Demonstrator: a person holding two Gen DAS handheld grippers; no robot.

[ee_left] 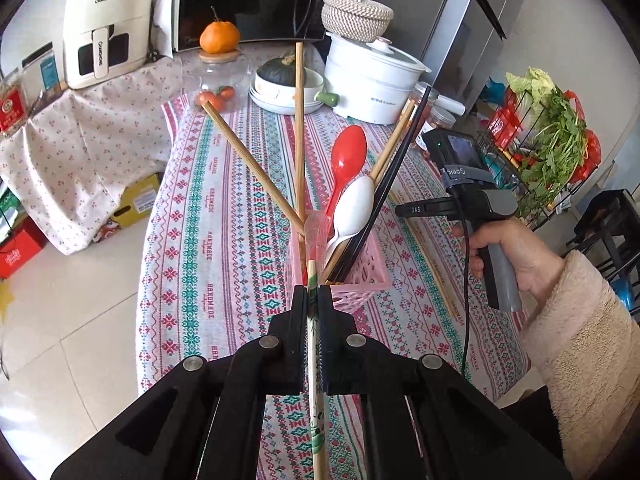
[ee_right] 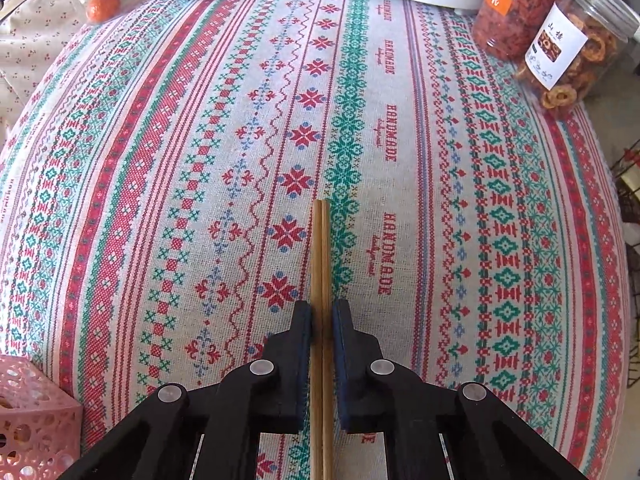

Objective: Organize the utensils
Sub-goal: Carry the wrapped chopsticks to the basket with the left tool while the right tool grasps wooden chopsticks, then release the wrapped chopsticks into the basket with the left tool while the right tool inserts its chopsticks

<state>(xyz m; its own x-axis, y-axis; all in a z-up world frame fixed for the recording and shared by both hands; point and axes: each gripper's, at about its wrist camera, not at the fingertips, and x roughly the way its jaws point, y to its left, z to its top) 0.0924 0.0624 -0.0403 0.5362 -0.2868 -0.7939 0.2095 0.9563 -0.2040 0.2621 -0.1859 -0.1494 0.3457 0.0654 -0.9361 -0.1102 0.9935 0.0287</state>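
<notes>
A pink perforated basket (ee_left: 360, 276) stands on the patterned tablecloth (ee_left: 224, 216). It holds a red spoon (ee_left: 347, 158), a white spoon (ee_left: 352, 210), black chopsticks (ee_left: 394, 172) and several wooden chopsticks (ee_left: 256, 170). My left gripper (ee_left: 313, 294) is shut on a pale printed chopstick (ee_left: 316, 400) whose tip is at the basket's near rim. My right gripper (ee_right: 322, 312) is low over the table, its pads close around a pair of brown wooden chopsticks (ee_right: 321, 248) lying on the cloth. The basket's corner shows in the right wrist view (ee_right: 36, 416). The right gripper and hand also show in the left wrist view (ee_left: 420, 210).
At the table's far end are a white electric pot (ee_left: 372, 80), stacked bowls with a squash (ee_left: 286, 88), a glass jar (ee_left: 220, 76) and small oranges (ee_right: 103, 3). Two jars of dried fruit (ee_right: 560, 48) stand at the right edge. A vegetable rack (ee_left: 540, 148) is beyond the table.
</notes>
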